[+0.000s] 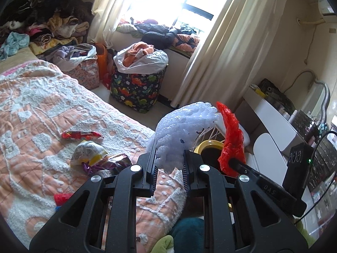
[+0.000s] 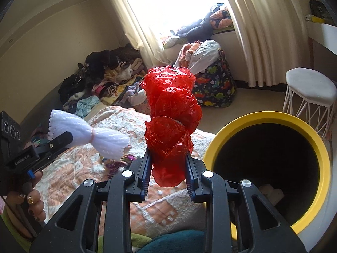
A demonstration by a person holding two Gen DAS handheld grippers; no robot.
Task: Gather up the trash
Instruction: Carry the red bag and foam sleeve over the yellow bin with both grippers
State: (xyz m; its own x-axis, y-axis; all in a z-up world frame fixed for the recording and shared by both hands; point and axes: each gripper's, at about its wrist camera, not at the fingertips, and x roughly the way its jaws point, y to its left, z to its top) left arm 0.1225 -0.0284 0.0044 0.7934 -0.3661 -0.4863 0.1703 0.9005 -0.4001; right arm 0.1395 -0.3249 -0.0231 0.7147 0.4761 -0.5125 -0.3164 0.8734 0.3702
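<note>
Red bag (image 2: 171,116) is clamped in the right gripper (image 2: 168,166), white foam (image 1: 181,135) in the left gripper (image 1: 169,164). Both hang beside the bin (image 2: 316,139), carrying step. Next: move over its mouth, release. Wrappers (image 1: 81,135) remain on the bed (image 1: 42,105).

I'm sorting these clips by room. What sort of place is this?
Most likely a lived-in bedroom: a bed with a quilted cover, heaps of clothes piled beside it, and a curtained window with more clothing on its ledge.
</note>
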